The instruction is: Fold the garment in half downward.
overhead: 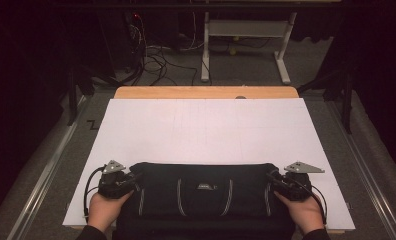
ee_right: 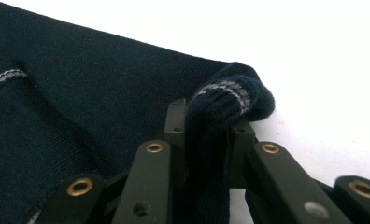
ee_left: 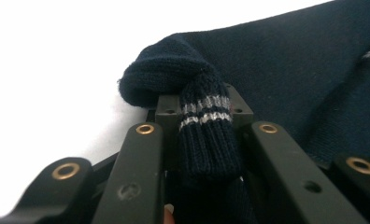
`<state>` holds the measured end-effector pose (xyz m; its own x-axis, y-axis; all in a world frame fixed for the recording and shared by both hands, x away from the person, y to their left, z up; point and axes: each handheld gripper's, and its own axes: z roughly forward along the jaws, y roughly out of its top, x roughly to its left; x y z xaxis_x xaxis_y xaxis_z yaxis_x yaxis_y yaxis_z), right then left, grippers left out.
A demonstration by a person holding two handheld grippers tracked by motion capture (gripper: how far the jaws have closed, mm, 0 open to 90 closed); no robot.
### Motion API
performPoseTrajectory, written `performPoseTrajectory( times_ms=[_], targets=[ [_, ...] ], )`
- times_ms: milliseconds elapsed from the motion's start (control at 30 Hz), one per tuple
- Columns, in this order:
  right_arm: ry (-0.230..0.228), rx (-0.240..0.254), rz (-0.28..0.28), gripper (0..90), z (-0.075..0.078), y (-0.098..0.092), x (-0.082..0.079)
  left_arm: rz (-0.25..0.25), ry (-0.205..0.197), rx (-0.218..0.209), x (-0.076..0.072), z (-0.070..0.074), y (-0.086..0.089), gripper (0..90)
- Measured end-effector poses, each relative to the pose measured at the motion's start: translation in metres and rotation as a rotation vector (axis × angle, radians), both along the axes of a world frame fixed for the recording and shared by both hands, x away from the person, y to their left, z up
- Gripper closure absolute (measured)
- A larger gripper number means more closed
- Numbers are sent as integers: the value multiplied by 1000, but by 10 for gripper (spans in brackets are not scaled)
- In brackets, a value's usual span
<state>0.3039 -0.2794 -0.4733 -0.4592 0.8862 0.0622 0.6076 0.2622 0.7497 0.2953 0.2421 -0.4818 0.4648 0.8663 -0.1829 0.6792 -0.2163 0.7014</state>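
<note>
The left gripper (overhead: pixel 132 182) is clamped on the near-left corner of a folded dark navy sweater (overhead: pixel 204 197). In the left gripper view its two black jaws pinch a ribbed cuff (ee_left: pixel 205 135) with two thin grey stripes across it, and a rounded fold of knit bulges over the jaw tips. The right gripper (overhead: pixel 272 181) is clamped in the same way on the sweater's right corner; in the right gripper view the jaws squeeze a second ribbed cuff (ee_right: pixel 211 121), also grey-striped, which folds over to the right.

Both grippers are matte black metal with brass-ringed rivets on the linkage arms, and each carries a grey three-cornered plate on top.

The sweater is a fine, soft knit, folded into a wide rectangle at the near edge of the table. Pale stripes run down its front and a small label sits at its middle. It lies on a smooth white sheet (overhead: pixel 206 130) that covers a wooden table (overhead: pixel 206 92), whose far edge shows beyond the sheet.
</note>
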Motion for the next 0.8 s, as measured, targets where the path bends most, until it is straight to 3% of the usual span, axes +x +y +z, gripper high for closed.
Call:
performPoseTrajectory(
  times_ms=[100,233,467,800],
  targets=[
    [-18,-12,0,768,0,1,-3,12,-23,-30,-3,4,0,706],
    [-29,-18,3,769,1,0,-4,11,-76,-28,-8,11,-4,712],
    [-58,-17,2,770,4,0,-7,6,-130,-21,-13,16,-6,716],
    [-86,-11,-3,771,7,0,-9,6,-149,-19,-15,18,-5,723]
  ],
)
